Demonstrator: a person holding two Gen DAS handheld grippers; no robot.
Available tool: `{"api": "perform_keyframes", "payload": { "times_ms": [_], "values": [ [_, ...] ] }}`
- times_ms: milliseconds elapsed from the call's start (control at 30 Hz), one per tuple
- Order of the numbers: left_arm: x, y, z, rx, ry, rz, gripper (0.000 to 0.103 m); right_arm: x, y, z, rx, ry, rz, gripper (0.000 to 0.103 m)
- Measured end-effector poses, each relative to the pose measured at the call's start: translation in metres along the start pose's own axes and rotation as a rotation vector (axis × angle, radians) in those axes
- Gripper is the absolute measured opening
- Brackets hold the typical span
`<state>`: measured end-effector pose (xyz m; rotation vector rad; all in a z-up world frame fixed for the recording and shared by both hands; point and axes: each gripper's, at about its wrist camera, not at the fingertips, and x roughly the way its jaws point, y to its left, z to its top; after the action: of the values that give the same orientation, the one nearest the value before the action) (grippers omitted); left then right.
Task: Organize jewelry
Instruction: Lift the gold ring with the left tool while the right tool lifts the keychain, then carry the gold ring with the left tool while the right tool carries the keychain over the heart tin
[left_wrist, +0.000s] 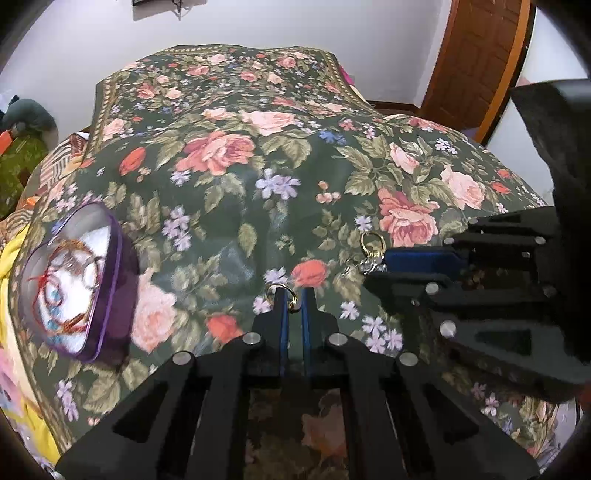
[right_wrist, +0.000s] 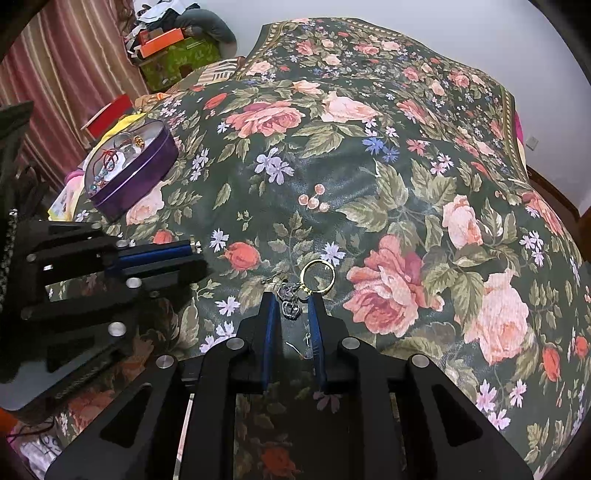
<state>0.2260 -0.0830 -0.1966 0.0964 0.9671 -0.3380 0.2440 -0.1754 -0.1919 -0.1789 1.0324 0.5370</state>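
Purple-walled and heart-shaped, the jewelry tin (left_wrist: 74, 280) sits far left on the floral bedspread (left_wrist: 236, 206), its lid off, with red cord bracelets (left_wrist: 48, 291) and thin metal hoops lying on a white lining; the left wrist view blurs these, so the pieces inside may be more than can be counted.

Moving right, the left gripper (left_wrist: 291, 301) points down at the cloth with its blue-padded fingers drawn nearly together. A small gold ring (left_wrist: 282, 293) is caught between the tips, one side of the ring showing beyond each pad. In the right wrist view the same gripper (right_wrist: 194, 254) comes in from the left edge, fingers pressed close, though the ring cannot be made out from that side.

Further right, the right gripper (right_wrist: 293, 306) rests its tips on the bedspread with a narrow gap between the pads. In that gap lies a silver crown-shaped charm (right_wrist: 291, 306), joined to a larger gold key ring (right_wrist: 317, 277) that lies flat on the cloth just past the fingertips. The pads stand beside the charm without clearly pressing it. A thin earring hook (right_wrist: 297, 349) lies on the cloth between the fingers, nearer the camera. Both pieces are well apart from the tin.
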Motion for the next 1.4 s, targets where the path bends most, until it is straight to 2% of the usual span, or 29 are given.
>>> {"api": "perform_keyframes", "payload": {
  "times_ms": [100,333,667,1100,1400],
  "values": [
    [-0.003,0.005,-0.003,-0.017,-0.003,-0.001,0.005,0.000,0.004,-0.001,-0.019,-0.008,-0.024,0.010],
    [-0.013,0.010,-0.009,-0.048,-0.017,-0.024,0.005,-0.010,0.005,-0.003,-0.003,-0.041,-0.034,0.010],
    [-0.042,0.015,-0.018,-0.072,-0.069,-0.008,0.005,-0.039,-0.001,-0.001,0.055,-0.125,-0.018,0.010],
    [-0.104,0.030,-0.008,-0.126,-0.217,0.026,0.005,-0.096,0.019,0.026,0.031,-0.294,0.001,0.010],
    [-0.143,0.063,-0.007,-0.183,-0.307,0.081,0.005,-0.106,0.056,0.052,-0.024,-0.359,0.061,0.010]
  ]
}}
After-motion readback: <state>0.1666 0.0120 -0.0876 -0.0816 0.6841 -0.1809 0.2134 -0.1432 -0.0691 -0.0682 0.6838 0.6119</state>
